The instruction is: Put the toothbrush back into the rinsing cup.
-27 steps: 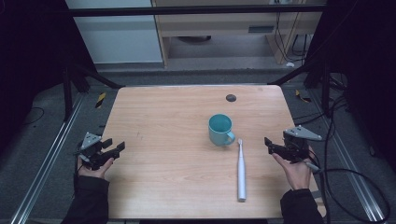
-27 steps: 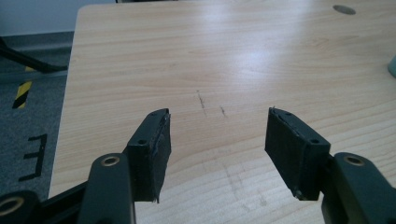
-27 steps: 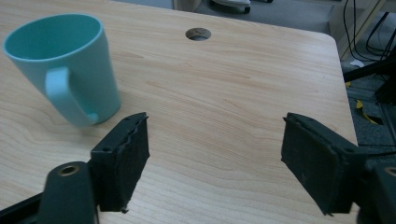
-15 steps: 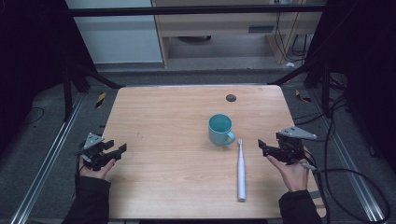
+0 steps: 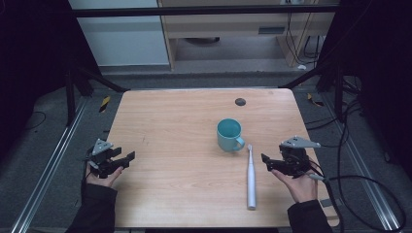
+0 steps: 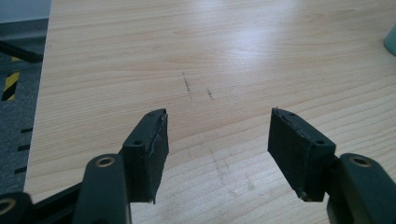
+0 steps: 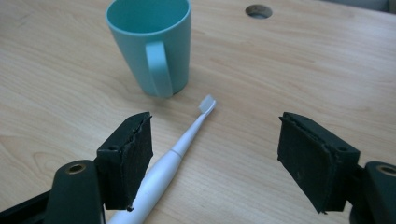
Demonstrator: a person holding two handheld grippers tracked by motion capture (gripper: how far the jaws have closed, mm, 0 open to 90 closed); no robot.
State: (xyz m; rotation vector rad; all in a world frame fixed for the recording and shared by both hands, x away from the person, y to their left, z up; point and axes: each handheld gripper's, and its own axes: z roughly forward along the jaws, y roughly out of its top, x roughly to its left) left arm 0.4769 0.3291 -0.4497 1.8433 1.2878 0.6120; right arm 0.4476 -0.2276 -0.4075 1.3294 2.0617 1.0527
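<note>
Now my right gripper (image 7: 212, 158), released, has the toothbrush (image 7: 184, 140) by its left jaw; centre over handle, then clench.

Person's two forearms enter from the near edge, dark sleeves to the wrists. Left hand (image 5: 99, 175) lies palm up at the near left, cradling the left gripper (image 5: 127, 159), which points toward the centre; its jaws stand wide apart, nothing between them. Right hand (image 5: 301, 187), likewise palm up at the near right, carries the right gripper (image 5: 265, 161), grey plate on top, pointing leftward, jaws spread wide and holding nothing
</note>
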